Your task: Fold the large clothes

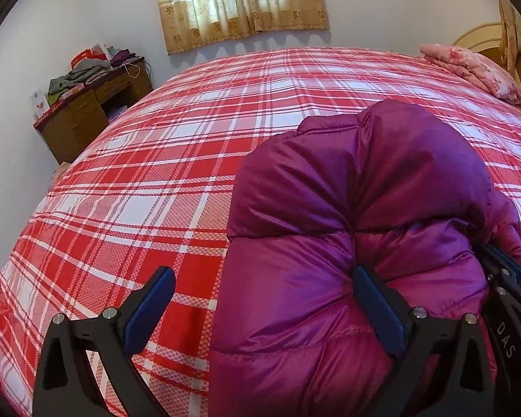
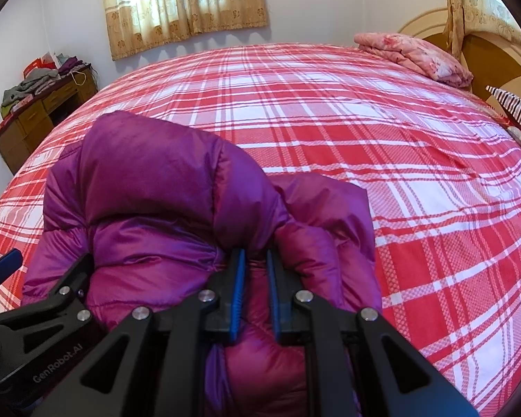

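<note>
purple jacket (image 2: 149, 187), red-white plaid bedspread (image 2: 364, 146)

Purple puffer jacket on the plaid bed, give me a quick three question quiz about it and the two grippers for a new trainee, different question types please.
1. True or false: the right gripper is shut on the purple jacket.
2. Multiple choice: the left gripper is A) wide open, with one finger pressed against the jacket's side, B) clamped on the pink folded quilt, C) out of view.
3. Fill in: the jacket lies on a bed covered in a red and white ______ sheet.

Key: 1 true; 2 A; 3 plaid.
</note>
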A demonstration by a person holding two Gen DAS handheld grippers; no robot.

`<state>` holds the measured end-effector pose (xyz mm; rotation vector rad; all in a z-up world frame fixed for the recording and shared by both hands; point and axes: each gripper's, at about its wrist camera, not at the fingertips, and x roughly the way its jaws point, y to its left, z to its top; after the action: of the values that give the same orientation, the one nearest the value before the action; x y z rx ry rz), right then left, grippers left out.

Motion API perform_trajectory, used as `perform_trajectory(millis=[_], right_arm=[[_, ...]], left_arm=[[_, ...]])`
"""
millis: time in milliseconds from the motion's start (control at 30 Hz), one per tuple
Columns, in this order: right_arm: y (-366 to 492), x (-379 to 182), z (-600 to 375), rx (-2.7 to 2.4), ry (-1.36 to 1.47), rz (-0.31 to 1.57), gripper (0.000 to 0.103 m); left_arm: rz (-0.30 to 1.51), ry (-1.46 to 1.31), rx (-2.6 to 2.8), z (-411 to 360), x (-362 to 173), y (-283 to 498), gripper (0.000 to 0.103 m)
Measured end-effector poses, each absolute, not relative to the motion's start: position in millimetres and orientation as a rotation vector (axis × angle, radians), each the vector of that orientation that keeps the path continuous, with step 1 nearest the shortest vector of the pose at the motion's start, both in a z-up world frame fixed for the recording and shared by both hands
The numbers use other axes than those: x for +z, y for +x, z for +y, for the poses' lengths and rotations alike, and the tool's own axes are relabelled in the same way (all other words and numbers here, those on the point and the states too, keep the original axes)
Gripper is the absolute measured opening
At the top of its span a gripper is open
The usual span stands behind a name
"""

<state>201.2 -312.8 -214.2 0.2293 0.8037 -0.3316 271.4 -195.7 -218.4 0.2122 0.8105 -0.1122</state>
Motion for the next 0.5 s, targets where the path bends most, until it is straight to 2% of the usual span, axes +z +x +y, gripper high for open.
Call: perform_trajectory(millis=[500], right_arm=[[199.2,-214.2,-316.5,-0.318,0.256,0.786,0.015]], left_arm=[[0.805,0.211,-0.113,-193.4,-218.2,272.1,0.102]])
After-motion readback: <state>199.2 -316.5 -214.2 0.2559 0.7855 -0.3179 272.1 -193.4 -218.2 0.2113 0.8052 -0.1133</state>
